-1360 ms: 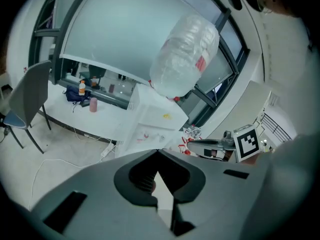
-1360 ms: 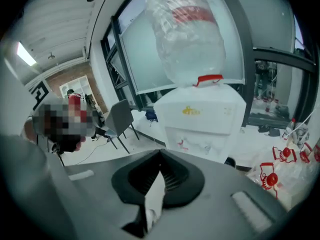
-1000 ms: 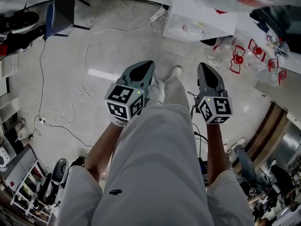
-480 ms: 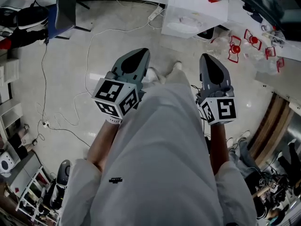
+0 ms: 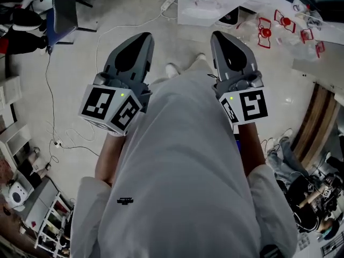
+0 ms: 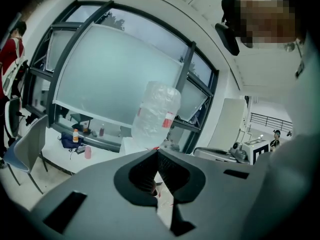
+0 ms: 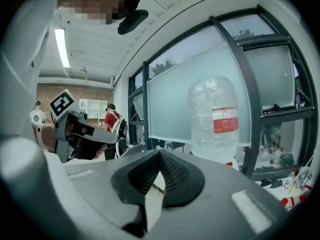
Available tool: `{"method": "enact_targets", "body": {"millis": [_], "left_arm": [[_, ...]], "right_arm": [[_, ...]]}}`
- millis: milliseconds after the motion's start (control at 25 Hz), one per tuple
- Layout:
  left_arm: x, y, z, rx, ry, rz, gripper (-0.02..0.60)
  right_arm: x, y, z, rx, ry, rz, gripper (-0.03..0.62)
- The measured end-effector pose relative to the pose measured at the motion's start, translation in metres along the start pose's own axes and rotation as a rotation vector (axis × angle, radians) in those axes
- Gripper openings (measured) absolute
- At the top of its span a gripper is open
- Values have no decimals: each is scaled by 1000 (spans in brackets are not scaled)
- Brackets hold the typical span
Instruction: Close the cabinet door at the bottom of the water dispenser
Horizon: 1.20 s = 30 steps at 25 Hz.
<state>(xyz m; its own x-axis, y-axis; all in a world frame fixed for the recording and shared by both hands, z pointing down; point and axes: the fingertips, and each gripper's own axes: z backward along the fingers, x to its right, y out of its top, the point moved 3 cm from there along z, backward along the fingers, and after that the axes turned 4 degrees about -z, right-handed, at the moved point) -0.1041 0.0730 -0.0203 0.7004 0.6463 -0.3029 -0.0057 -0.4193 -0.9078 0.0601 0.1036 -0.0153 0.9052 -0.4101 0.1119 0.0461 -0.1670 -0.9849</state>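
The water dispenser (image 5: 213,3) shows as a white box at the top of the head view, and I cannot make out its bottom cabinet door. Its clear water bottle (image 6: 156,113) stands ahead in the left gripper view. In the right gripper view the bottle (image 7: 215,119) carries a red label. My left gripper (image 5: 141,37) and right gripper (image 5: 218,35) are held up side by side in front of my body, pointing toward the dispenser and well short of it. Both are shut with nothing between the jaws. The left gripper (image 7: 75,129) also shows in the right gripper view.
White cables (image 5: 102,52) and a power strip (image 5: 168,1) lie on the pale floor. A dark chair (image 5: 62,9) stands at the top left, red frames (image 5: 266,30) at the top right, a shelf rack (image 5: 37,219) at the bottom left. A person in red (image 7: 111,126) stands far off.
Both grippers have risen toward the head camera and look larger. They now point more level, at the dispenser. The dispenser has slid toward the top edge of the head view.
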Motion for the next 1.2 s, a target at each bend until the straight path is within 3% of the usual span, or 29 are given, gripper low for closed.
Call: {"method": "enact_targets", "body": {"millis": [240,1200], "left_arm": [[8,-6,-1,-2,-14,-3,6],[15,-23,3,-10,-11,34,6]], "right_arm": [[-9,-6,0,-30,40,32,11],[-9,-17,18,-77,-24,31,10]]}}
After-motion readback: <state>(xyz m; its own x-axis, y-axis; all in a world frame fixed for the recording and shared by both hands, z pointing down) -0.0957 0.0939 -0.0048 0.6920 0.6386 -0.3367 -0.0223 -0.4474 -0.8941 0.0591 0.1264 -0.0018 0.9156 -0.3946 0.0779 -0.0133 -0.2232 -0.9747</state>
